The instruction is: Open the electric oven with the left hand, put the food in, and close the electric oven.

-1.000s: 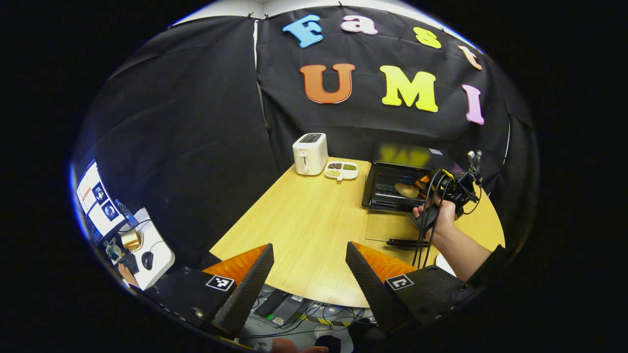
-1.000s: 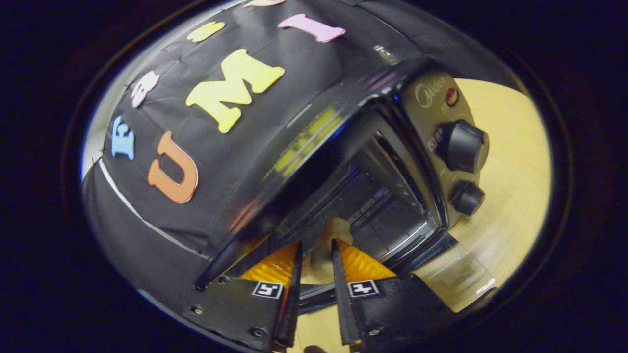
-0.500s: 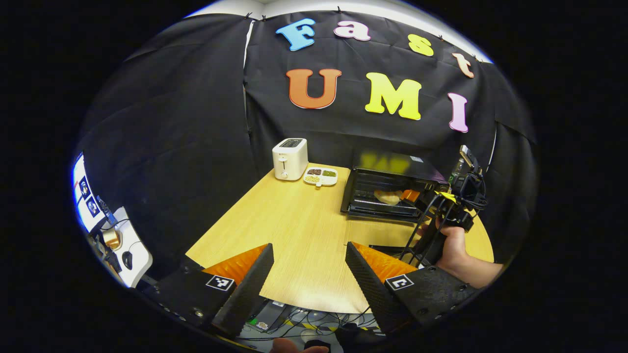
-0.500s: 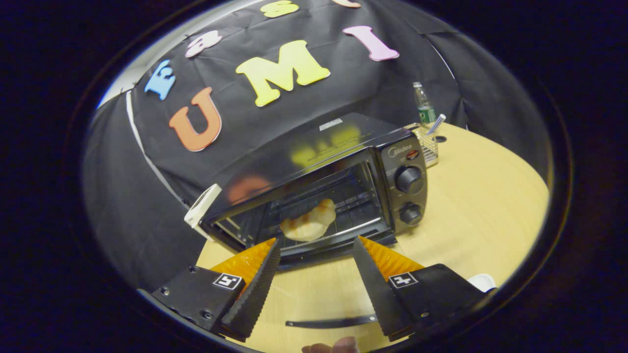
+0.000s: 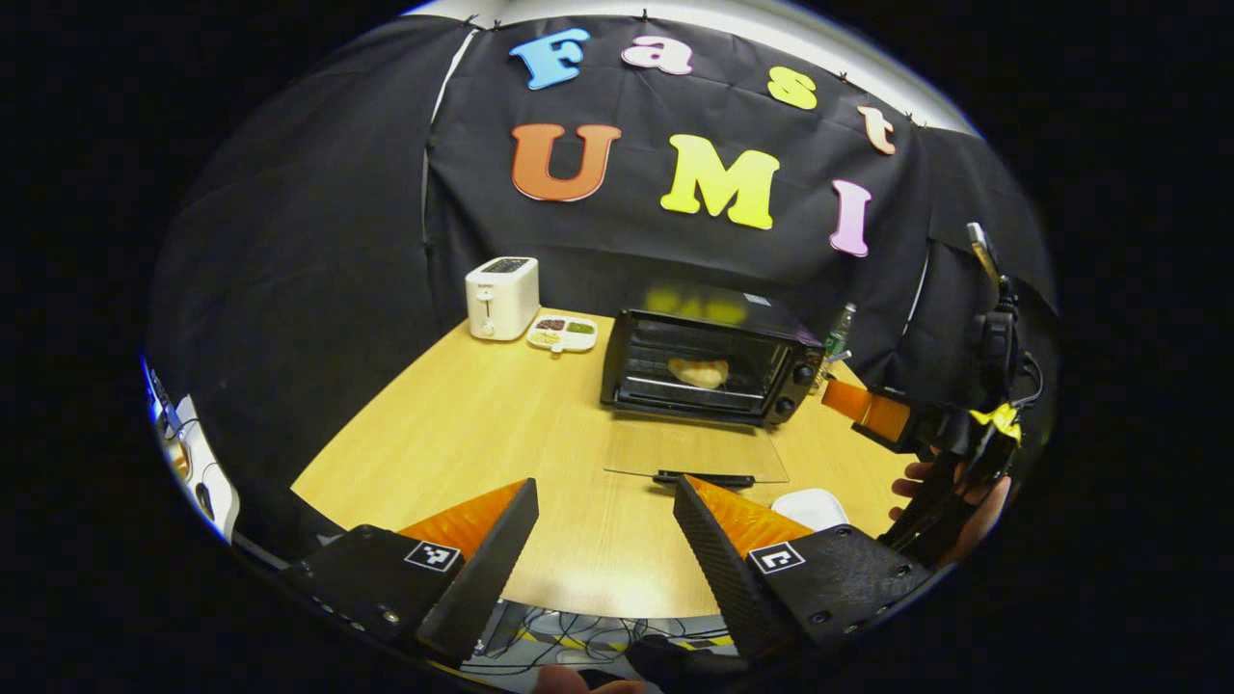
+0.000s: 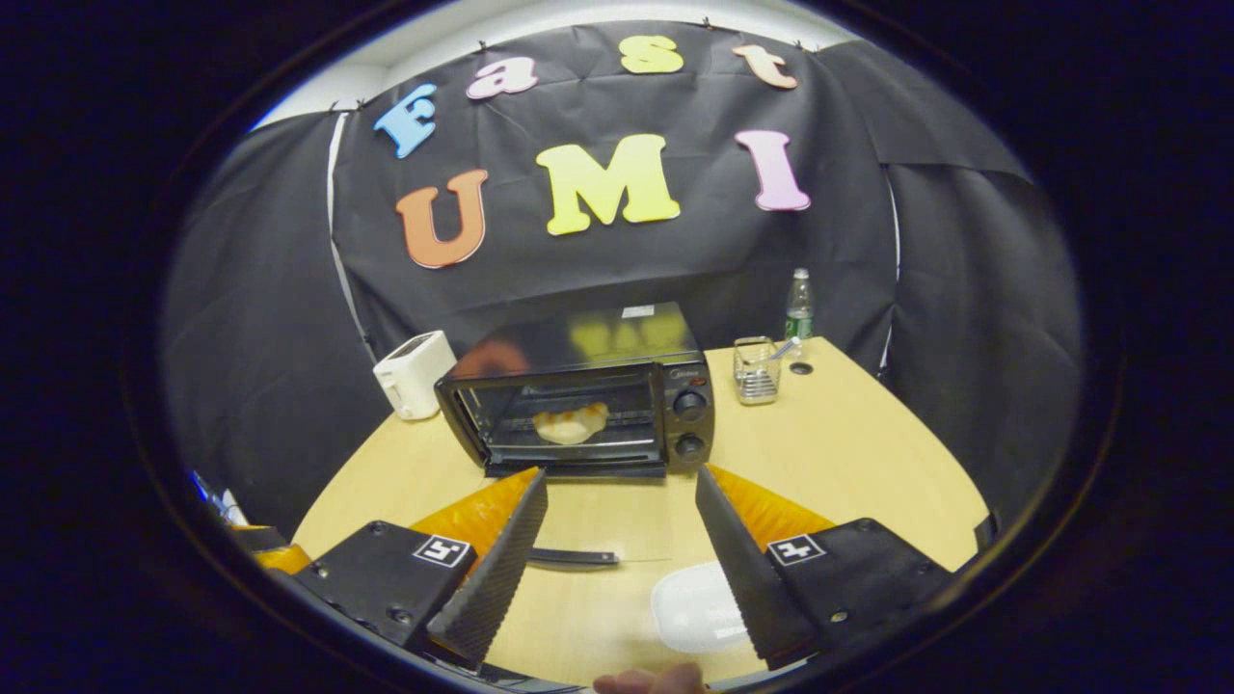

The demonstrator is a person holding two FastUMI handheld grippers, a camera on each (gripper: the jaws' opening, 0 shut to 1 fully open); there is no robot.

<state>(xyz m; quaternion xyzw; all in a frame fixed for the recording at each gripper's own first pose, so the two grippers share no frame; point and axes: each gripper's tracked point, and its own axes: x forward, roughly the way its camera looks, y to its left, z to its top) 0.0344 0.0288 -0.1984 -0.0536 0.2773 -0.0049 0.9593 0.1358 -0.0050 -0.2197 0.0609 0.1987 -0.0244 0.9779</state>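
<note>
The oven (image 5: pixel 709 366) stands toward the far edge of the table (image 5: pixel 501 424), its glass door (image 5: pixel 696 451) folded flat toward the near edge, and the food (image 5: pixel 700 371) lies on the rack inside. What remains, as I judge it, is closing. The door's handle (image 5: pixel 704 478) runs as a dark bar along its front lip, its long axis parallel to the oven's face and crosswise to both grippers' line of sight.

In the left gripper view the left gripper (image 5: pixel 605 540) hangs over the near edge, fingers wide apart and holding nothing; the handle lies straight ahead, slightly to its right, with bare table between. In the right gripper view the right gripper (image 6: pixel 622 545) also has its fingers spread and empty, with the handle (image 6: pixel 573 556) just past its left finger and a white dish (image 6: pixel 696 605) between the fingers (so the right hand looks rather nearer). A toaster (image 5: pixel 501 297) and a snack tray (image 5: pixel 563 333) sit near the far left corner, well clear.
</note>
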